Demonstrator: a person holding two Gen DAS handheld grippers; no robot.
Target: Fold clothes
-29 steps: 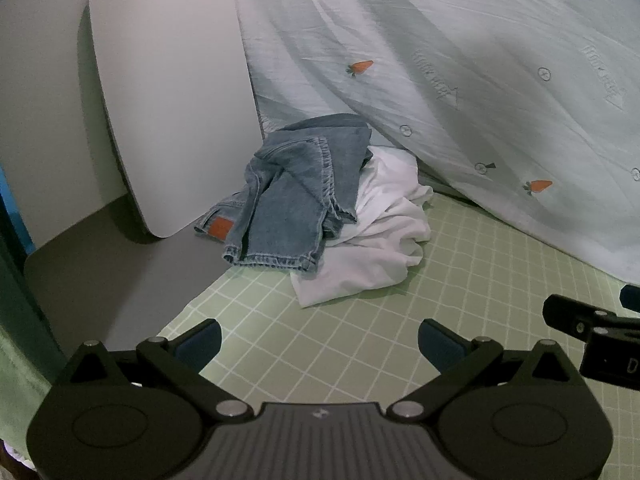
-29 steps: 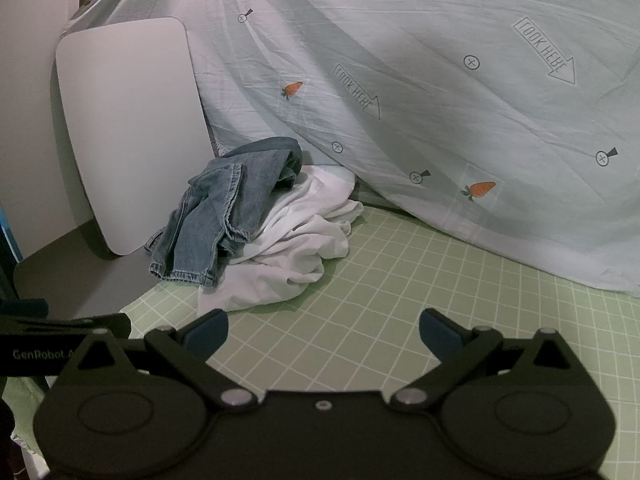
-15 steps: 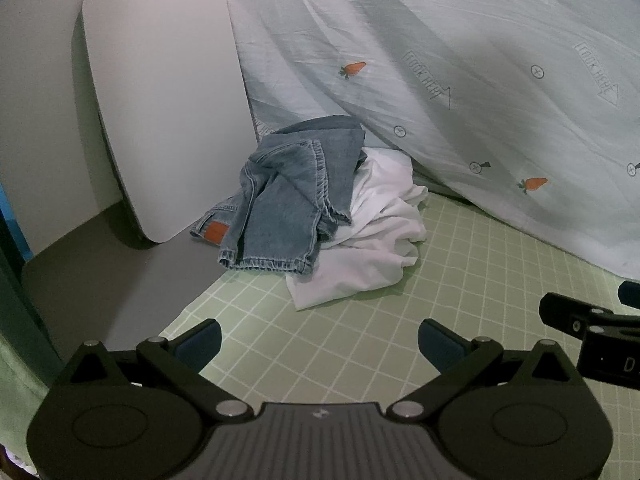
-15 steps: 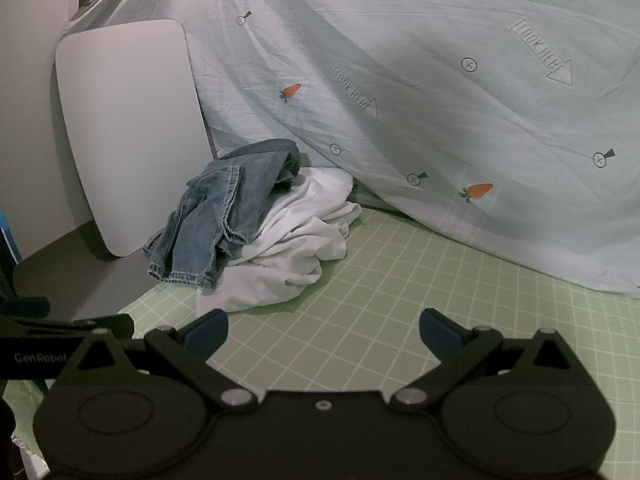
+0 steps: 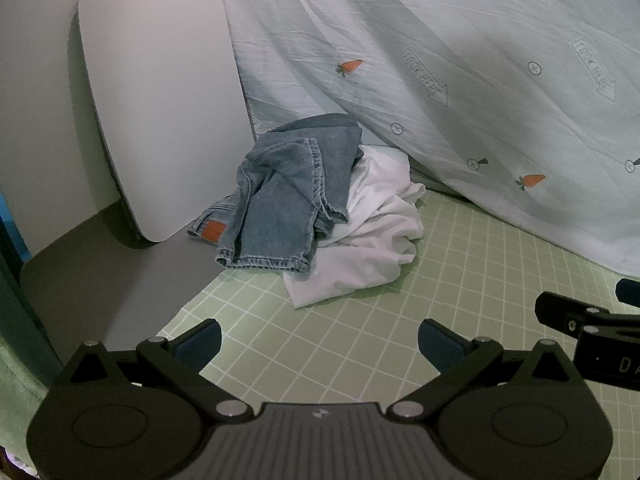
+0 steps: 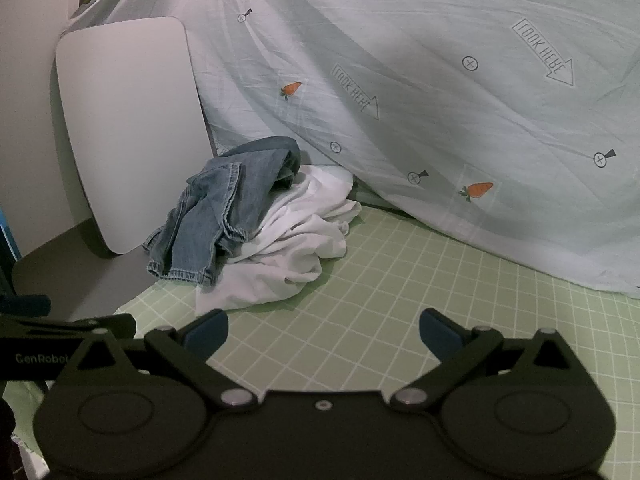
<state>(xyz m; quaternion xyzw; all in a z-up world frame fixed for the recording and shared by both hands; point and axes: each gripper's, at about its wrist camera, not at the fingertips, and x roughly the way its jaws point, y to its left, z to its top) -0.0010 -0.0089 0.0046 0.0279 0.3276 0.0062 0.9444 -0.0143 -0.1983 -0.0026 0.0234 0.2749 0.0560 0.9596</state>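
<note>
A crumpled pair of blue jeans lies heaped on a rumpled white garment at the far left of the green checked mat. From the right wrist the same jeans and white garment show left of centre. My left gripper hovers open over the mat, well short of the pile, nothing between its blue pads. My right gripper is open too, empty, just as far from the clothes. Part of the right gripper's body shows at the left view's right edge.
A grey rounded board leans against the wall left of the pile. A pale printed sheet with carrots and arrows drapes down behind. Bare grey tabletop lies left of the mat. The mat stretches right of the clothes.
Both views have drifted slightly, the clothes pile sitting a little further off and lower-left in the left view. Both grippers stay open and the clothes have not moved.
</note>
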